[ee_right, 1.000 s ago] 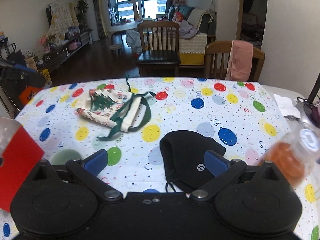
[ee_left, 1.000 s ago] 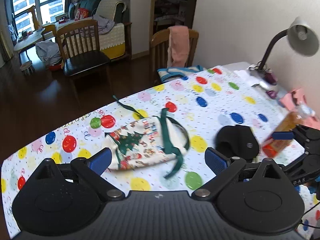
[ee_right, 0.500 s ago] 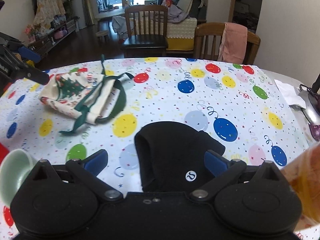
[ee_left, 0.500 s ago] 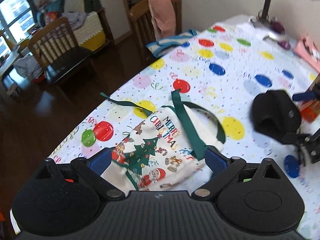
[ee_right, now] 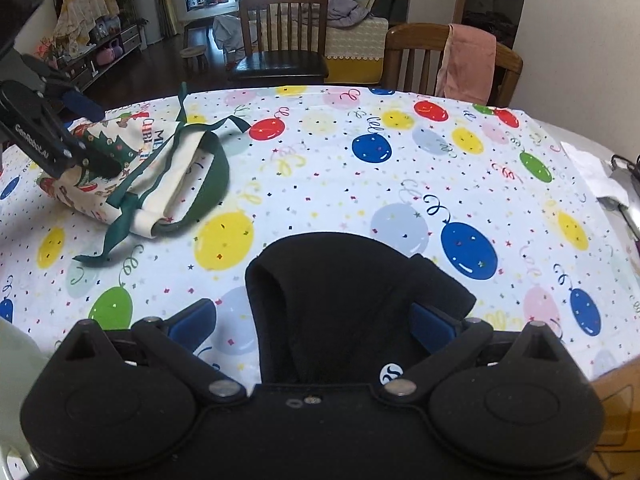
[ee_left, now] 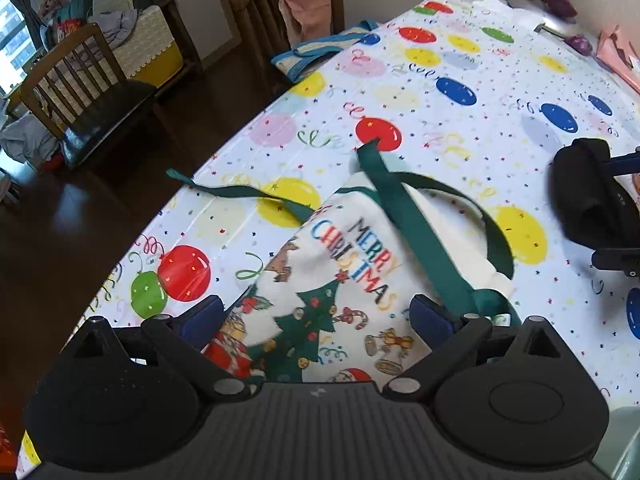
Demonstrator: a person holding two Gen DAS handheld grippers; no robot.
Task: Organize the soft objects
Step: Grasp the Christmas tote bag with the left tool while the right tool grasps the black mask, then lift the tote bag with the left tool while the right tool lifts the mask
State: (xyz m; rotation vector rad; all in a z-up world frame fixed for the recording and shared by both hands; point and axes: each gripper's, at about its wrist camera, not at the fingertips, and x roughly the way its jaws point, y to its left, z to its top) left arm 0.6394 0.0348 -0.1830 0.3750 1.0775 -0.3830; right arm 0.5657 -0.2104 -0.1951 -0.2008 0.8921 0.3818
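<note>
Cream Xmas bag (ee_left: pixel 344 280) w/ green straps (ee_left: pixel 416 232) flat on balloon-print tablecloth (ee_left: pixel 460 92), near table's left edge. Left gripper (ee_left: pixel 316 316) wide open over bag, blue pads (ee_left: pixel 202 314) either side of printed tree, gripping nothing. Black cap (ee_right: pixel 340 304) on cloth to bag's right, apart from it. Right gripper (ee_right: pixel 316 324) also wide open, straddling cap; right pad (ee_right: pixel 434 326) touching cap fabric, left pad clear. Not clamped. Wooden chair (ee_right: pixel 452 60) w/ pink towel (ee_right: pixel 466 64) behind table.

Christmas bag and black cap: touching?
Apart. Right wrist view shows balloon tablecloth between the Christmas bag and the black cap.
</note>
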